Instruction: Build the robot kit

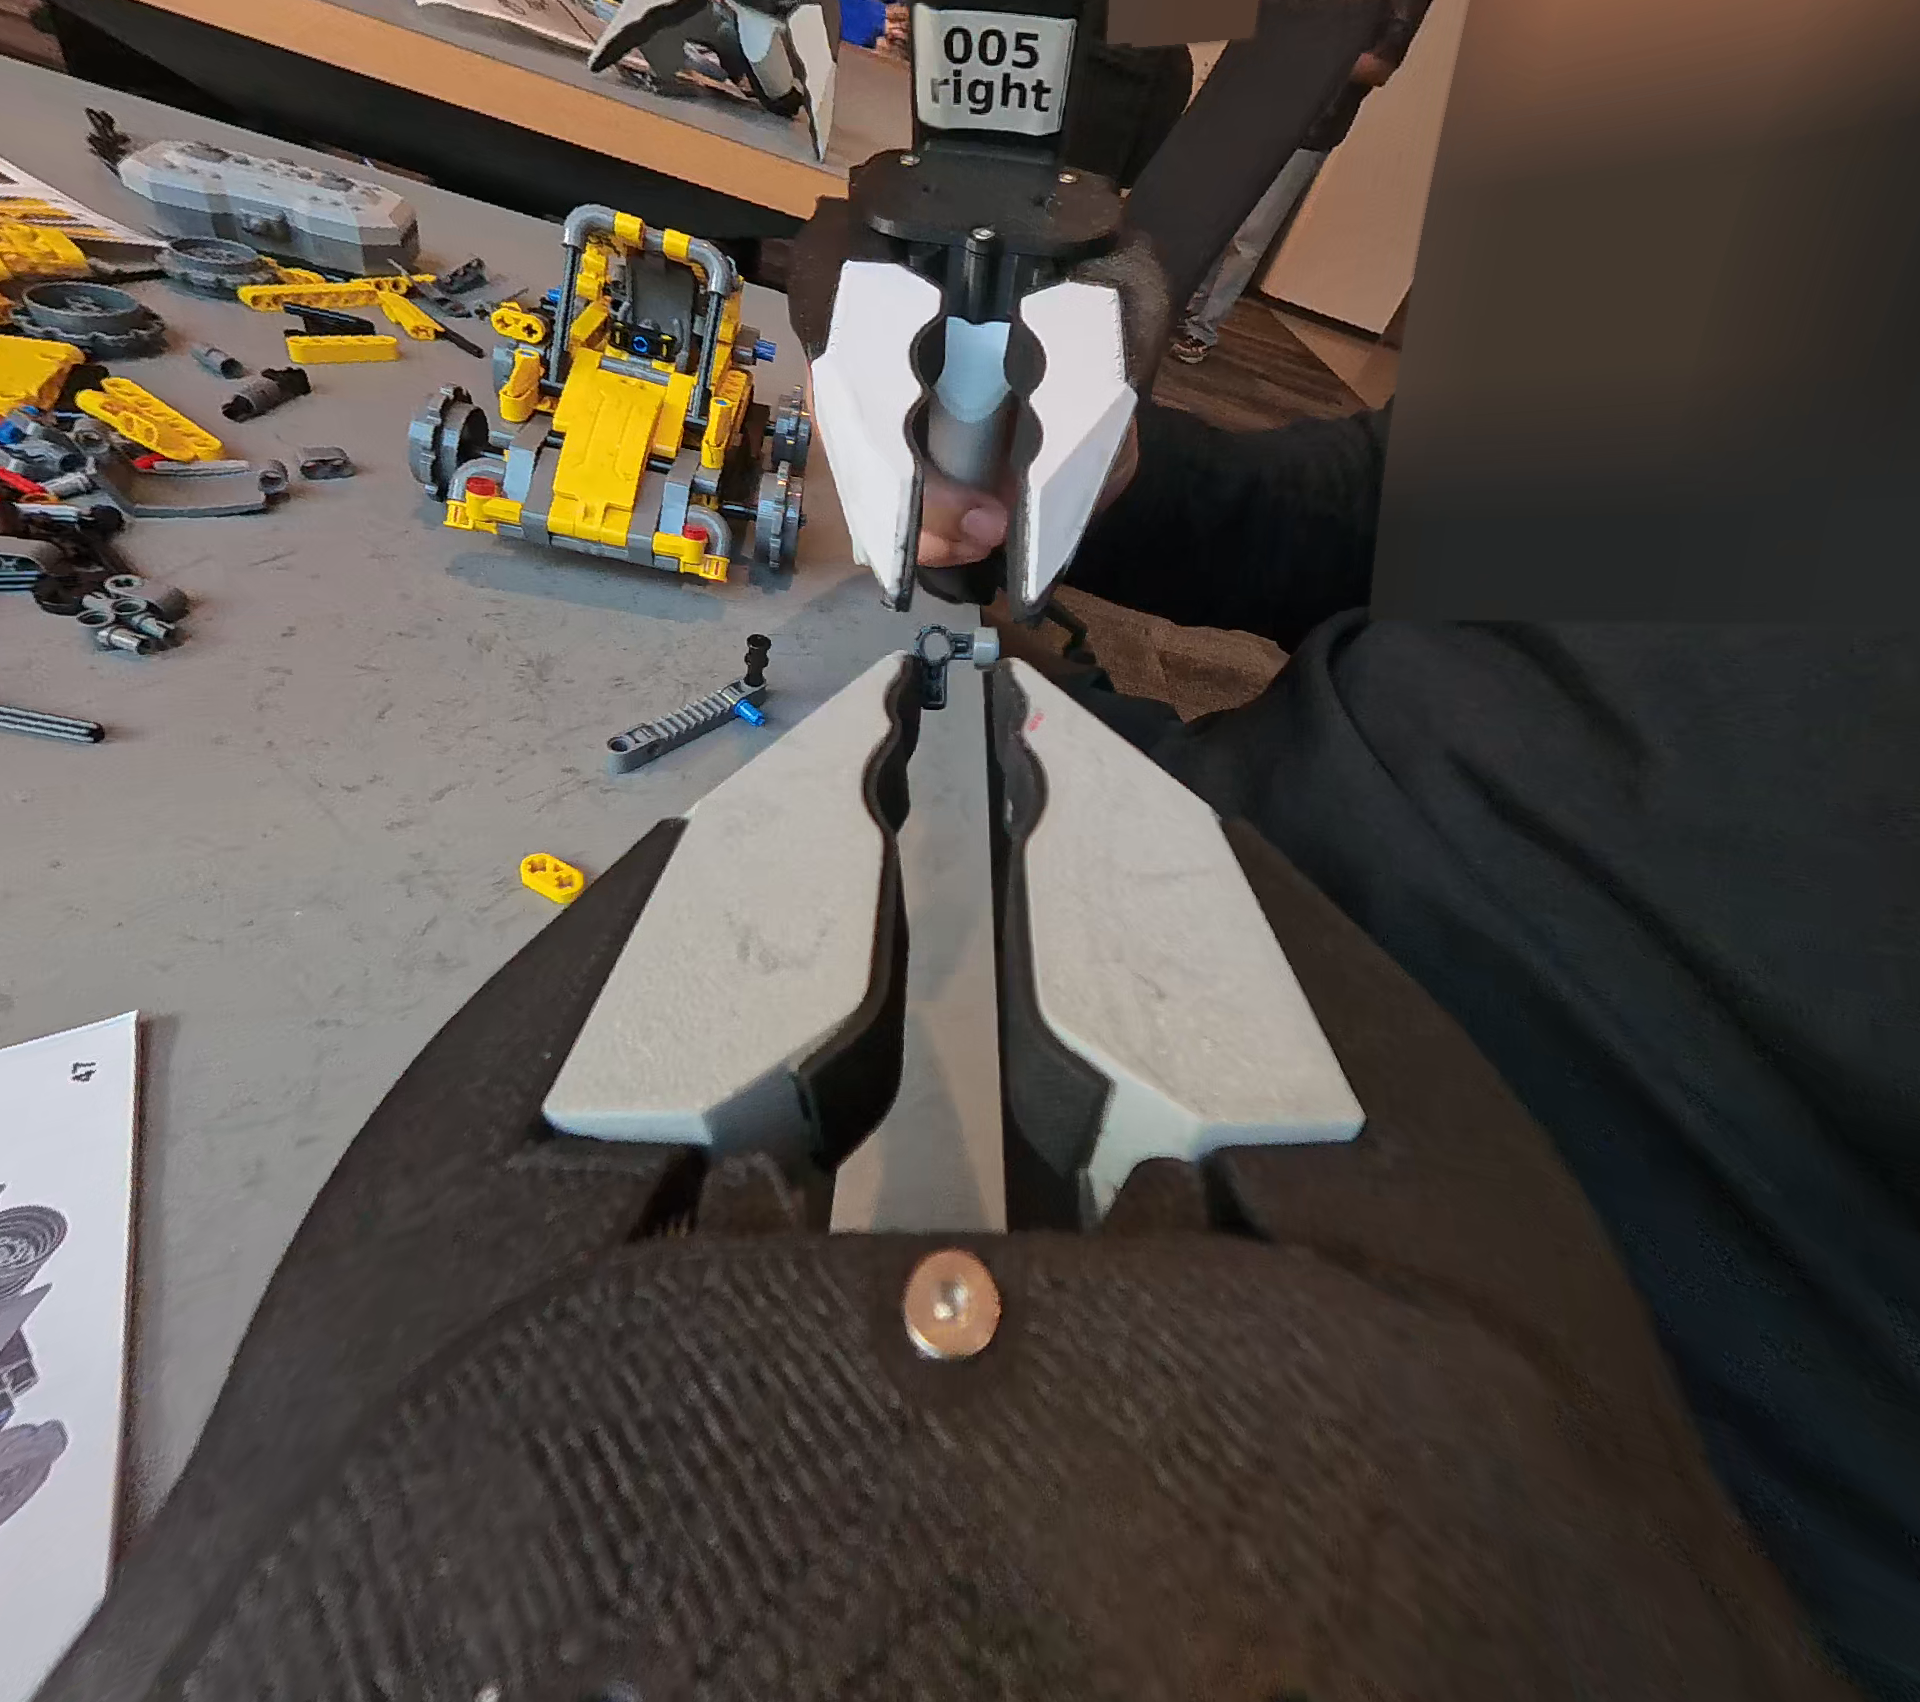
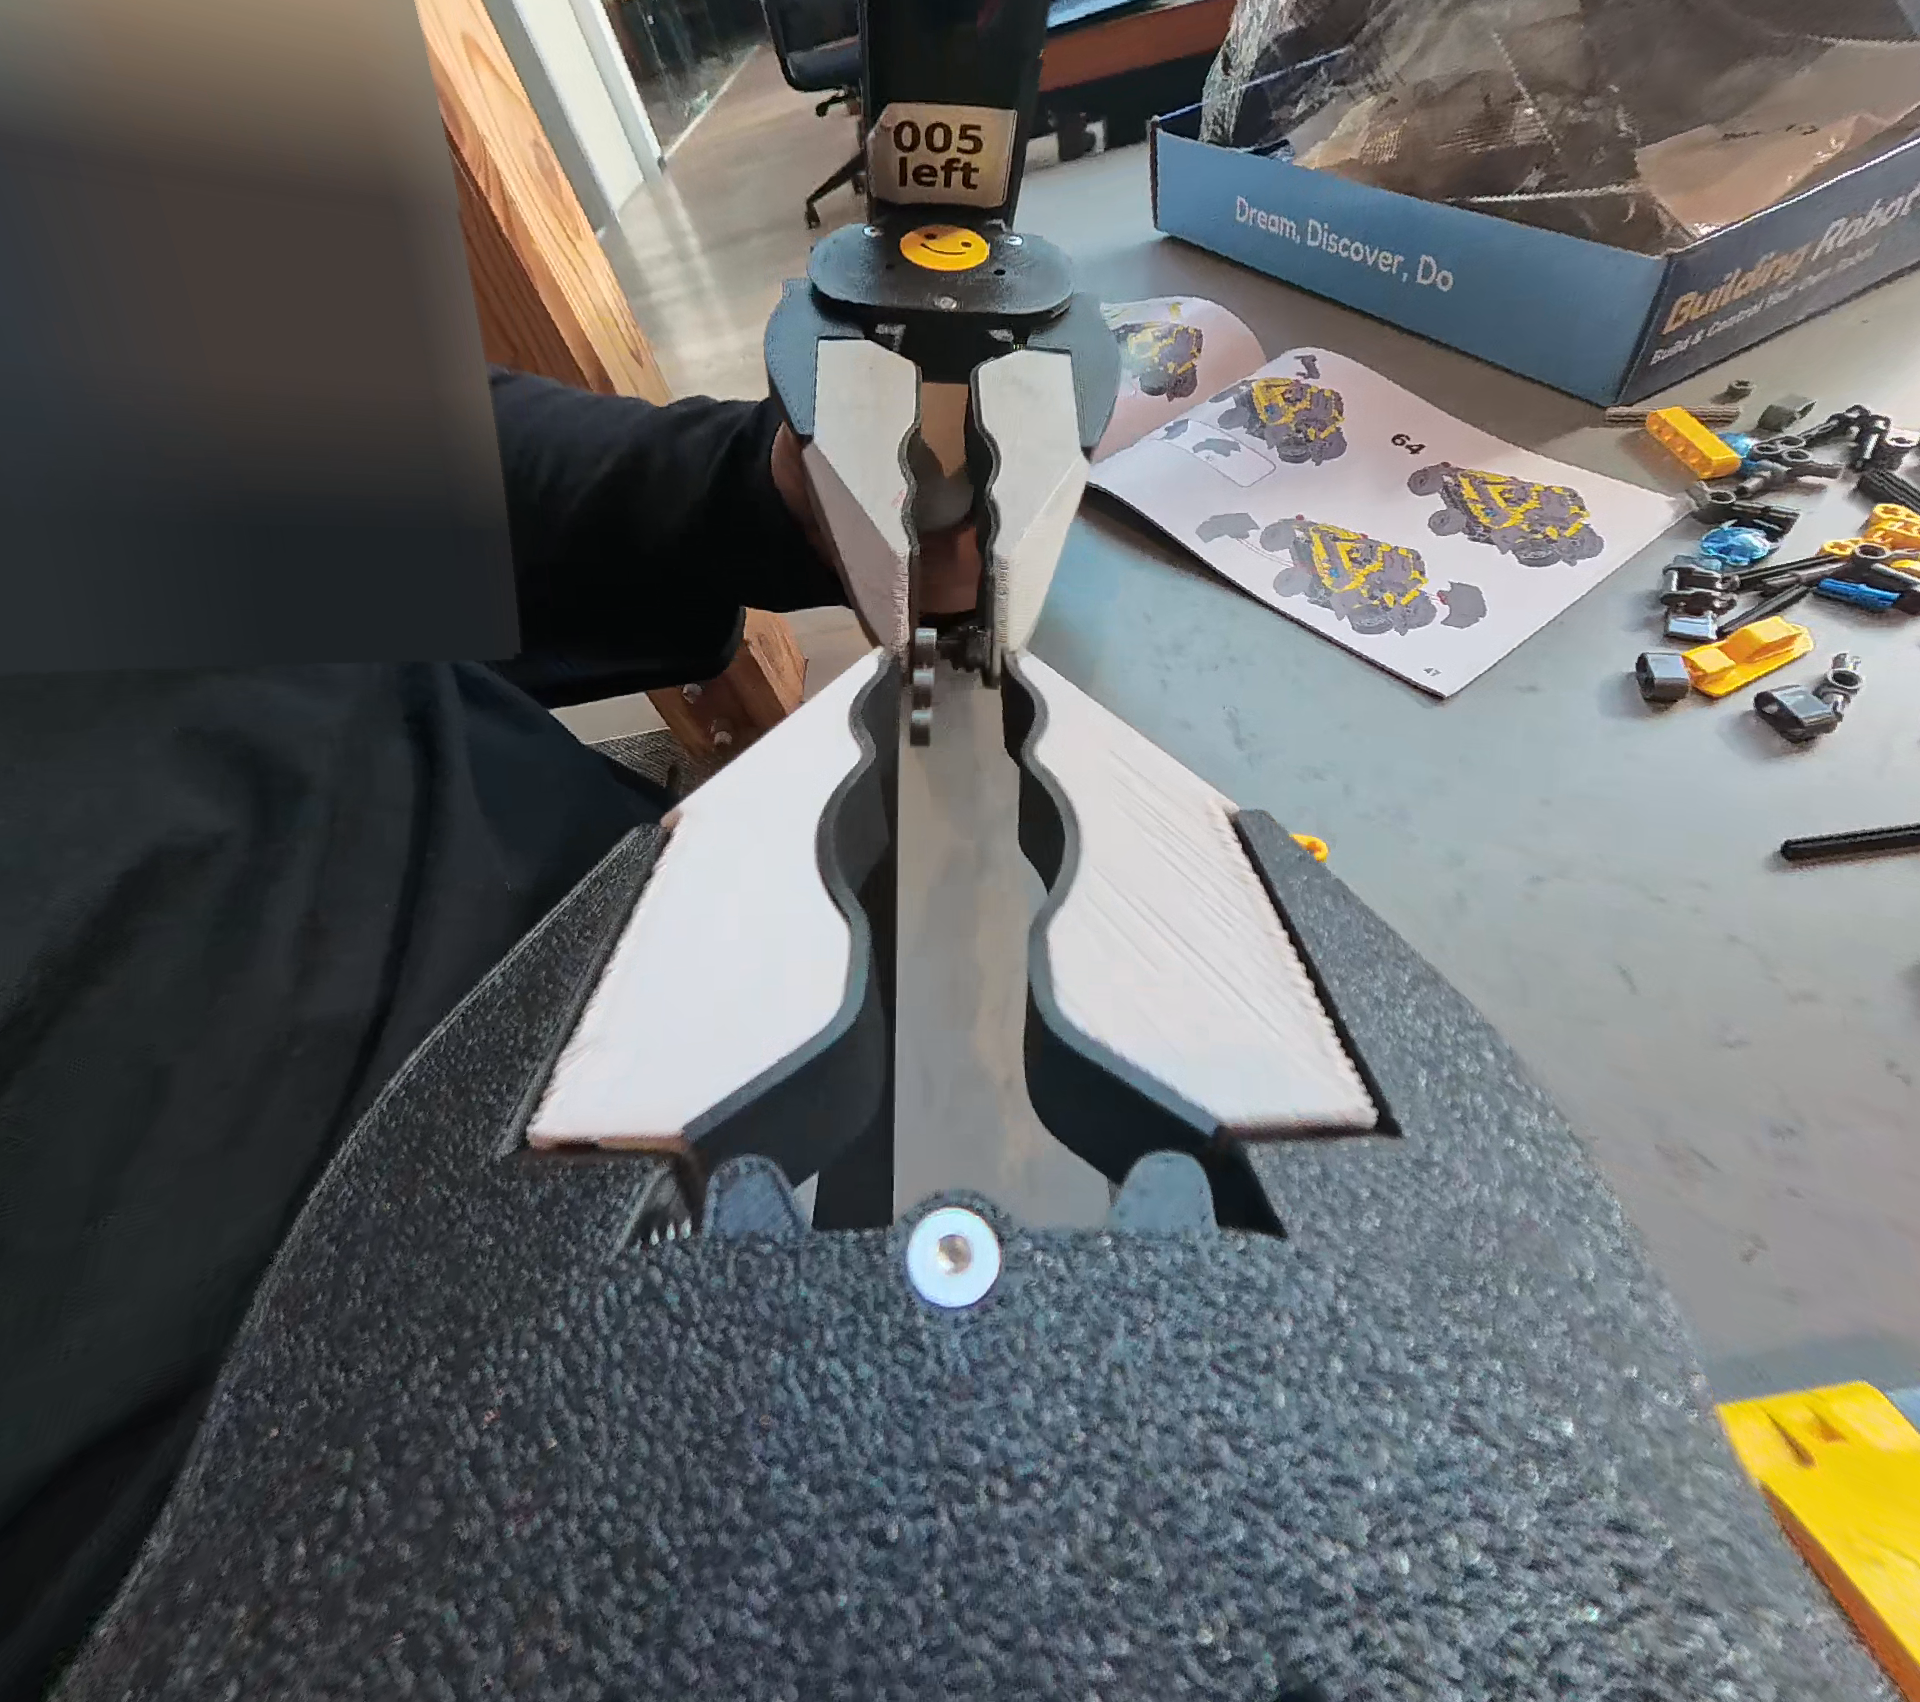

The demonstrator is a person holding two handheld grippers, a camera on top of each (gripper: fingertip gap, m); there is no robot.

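Observation:
My left gripper (image 1: 951, 665) is shut on a small black connector (image 1: 933, 670) with a grey pin (image 1: 984, 644) at its fingertips. My right gripper (image 2: 951, 665) points straight at it, tip to tip, above the grey table's near edge (image 1: 364, 821). Its jaws stand narrowly apart, with a dark grey lobed piece (image 2: 921, 684) between the tips, against the left finger. The right gripper also shows in the left wrist view (image 1: 961, 598), and the left gripper in the right wrist view (image 2: 951, 636). A hand holds each one.
A yellow and grey brick vehicle (image 1: 613, 416) stands on the table beyond the tips. Loose parts (image 1: 125, 447) lie left of it; a grey toothed part (image 1: 691, 717) and a small yellow part (image 1: 551, 876) lie nearer. An open booklet (image 2: 1382, 509), a blue box (image 2: 1455, 270) and more parts (image 2: 1787, 530) lie on the other side. Both grippers' tips are close together, under 4 cm apart.

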